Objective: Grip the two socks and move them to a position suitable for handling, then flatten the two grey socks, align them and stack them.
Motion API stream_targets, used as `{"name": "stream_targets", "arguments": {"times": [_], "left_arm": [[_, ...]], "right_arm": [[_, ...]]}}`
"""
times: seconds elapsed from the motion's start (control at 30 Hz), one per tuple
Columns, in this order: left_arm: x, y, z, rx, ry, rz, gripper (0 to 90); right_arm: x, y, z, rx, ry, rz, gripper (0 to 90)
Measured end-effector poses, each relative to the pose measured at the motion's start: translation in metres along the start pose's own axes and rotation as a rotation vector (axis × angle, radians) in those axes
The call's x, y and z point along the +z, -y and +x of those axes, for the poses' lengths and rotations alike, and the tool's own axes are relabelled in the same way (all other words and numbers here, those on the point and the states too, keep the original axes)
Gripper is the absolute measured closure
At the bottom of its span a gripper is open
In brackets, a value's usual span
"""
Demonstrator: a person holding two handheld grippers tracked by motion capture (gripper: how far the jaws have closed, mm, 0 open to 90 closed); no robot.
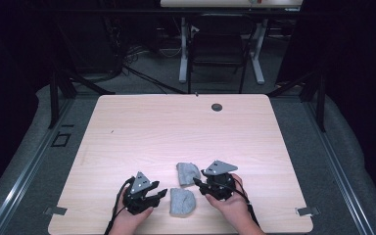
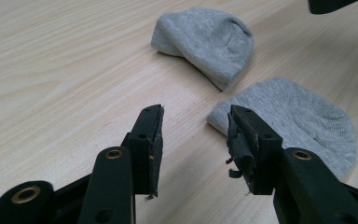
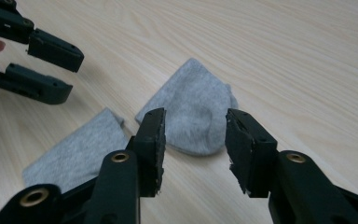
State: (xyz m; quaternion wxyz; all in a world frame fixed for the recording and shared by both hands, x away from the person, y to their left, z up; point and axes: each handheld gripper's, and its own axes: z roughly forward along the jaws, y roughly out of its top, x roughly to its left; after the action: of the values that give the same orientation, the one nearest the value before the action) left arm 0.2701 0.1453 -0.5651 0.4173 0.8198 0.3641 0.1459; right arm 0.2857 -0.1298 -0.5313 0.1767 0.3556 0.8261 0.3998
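Note:
Two folded grey socks lie near the front of the wooden table (image 1: 176, 127). The farther sock (image 1: 187, 172) (image 2: 205, 39) (image 3: 196, 112) rests just ahead of my right gripper (image 1: 198, 186) (image 3: 196, 140), whose jaws stand open above it with nothing between them. The nearer sock (image 1: 182, 201) (image 2: 298, 126) (image 3: 79, 151) lies beside my left gripper (image 1: 160, 195) (image 2: 196, 135) (image 3: 72, 74). That gripper is open too, and its right jaw hovers over the sock's edge without gripping it. A hand holds each gripper at the table's front edge.
A round dark grommet hole (image 1: 217, 106) sits near the table's far edge. Beyond the table stand a black chair (image 1: 220, 44) and white desk legs (image 1: 182, 49). Grey floor and metal rails surround the table.

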Motion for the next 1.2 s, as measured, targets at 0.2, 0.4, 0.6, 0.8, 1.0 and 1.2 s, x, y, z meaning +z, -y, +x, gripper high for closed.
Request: {"name": "stream_targets", "arguments": {"times": [0.2, 0.4, 0.6, 0.8, 1.0, 1.2], "left_arm": [[0.0, 0.0, 0.0, -0.003, -0.001, -0.003, 54.9], [0.001, 0.0, -0.003, 0.003, 0.0, -0.002, 54.8], [0.001, 0.0, -0.006, 0.008, 0.009, 0.005, 54.7], [0.001, -0.002, -0.012, 0.023, 0.02, -0.003, 54.4], [0.002, -0.002, -0.019, 0.031, 0.03, 0.002, 53.9], [0.007, -0.006, -0.031, 0.032, 0.055, 0.006, 53.8]], "right_arm": [[-0.016, 0.016, 0.002, 0.02, 0.003, -0.004, 54.9], [-0.024, 0.029, 0.002, 0.019, 0.01, 0.003, 53.6], [-0.018, 0.039, -0.003, 0.038, -0.011, 0.001, 54.5], [-0.013, 0.042, -0.005, 0.033, -0.016, 0.007, 54.7], [-0.01, 0.043, -0.006, 0.038, -0.021, 0.007, 54.7], [-0.008, 0.042, -0.005, 0.022, -0.021, 0.012, 54.7]]}}
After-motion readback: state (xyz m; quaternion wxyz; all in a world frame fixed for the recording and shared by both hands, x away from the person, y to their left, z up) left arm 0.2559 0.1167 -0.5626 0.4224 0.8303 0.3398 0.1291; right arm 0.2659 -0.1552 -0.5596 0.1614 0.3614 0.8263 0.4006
